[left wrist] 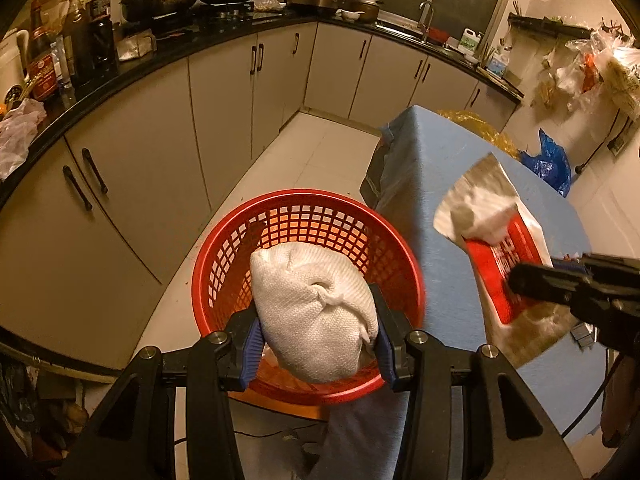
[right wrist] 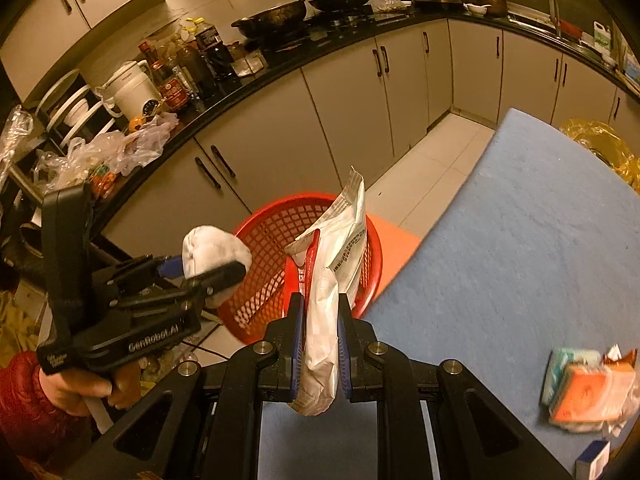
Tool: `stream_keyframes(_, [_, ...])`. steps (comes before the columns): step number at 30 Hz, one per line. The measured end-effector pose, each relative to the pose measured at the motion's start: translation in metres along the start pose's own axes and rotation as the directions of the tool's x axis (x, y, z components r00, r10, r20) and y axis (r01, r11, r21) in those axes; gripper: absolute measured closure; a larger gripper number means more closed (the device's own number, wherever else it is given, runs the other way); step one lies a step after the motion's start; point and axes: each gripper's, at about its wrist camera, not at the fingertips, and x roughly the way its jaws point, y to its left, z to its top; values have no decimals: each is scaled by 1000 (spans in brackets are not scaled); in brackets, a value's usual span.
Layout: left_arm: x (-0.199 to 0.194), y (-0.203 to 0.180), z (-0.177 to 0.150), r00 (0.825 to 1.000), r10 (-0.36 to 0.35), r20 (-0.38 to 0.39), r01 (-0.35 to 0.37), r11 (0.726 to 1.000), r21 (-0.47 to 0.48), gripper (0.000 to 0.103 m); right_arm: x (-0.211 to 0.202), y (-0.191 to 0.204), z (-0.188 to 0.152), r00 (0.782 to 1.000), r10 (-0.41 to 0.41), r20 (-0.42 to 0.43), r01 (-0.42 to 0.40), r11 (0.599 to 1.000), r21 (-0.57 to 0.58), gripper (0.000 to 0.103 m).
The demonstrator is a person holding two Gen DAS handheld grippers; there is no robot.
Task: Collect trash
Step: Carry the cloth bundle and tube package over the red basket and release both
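Grippers fill the foreground in both wrist views, and we see each one tilted steeply downward toward the floor side of the table. Our left gripper (left wrist: 318, 350) has its blue-padded jaws clamped on a crumpled white paper wad (left wrist: 314, 316), which hangs directly over the mouth of the red mesh basket (left wrist: 224, 268). From the right wrist view we see the left hand (right wrist: 86, 386), in a red sleeve (right wrist: 24, 392), wrapped around the handle low at the left, its gripper reaching level toward the basket's near rim. Our right gripper (right wrist: 319, 354) pinches its jaws tight on a white snack wrapper (right wrist: 334, 264) with a red printed face; the wrapper stands upright between the pads, its torn top leaning over the basket, though we cannot tell whether it is fully above the opening. Just beside the basket lies the blue-covered table (right wrist: 520, 220), with more wrappers and small packets (right wrist: 588, 388) resting near its right edge. Beyond, pale tiles lead to beige cabinets (left wrist: 224, 92) under a black countertop (left wrist: 280, 24) crowded with woks, bottles and plastic bags.
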Motion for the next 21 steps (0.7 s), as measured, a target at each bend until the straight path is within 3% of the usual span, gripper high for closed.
stream_keyframes(21, [16,17,7,998,-60,7,59,998,19,58,30,1,8,1000,-26,6,26,998,54,88])
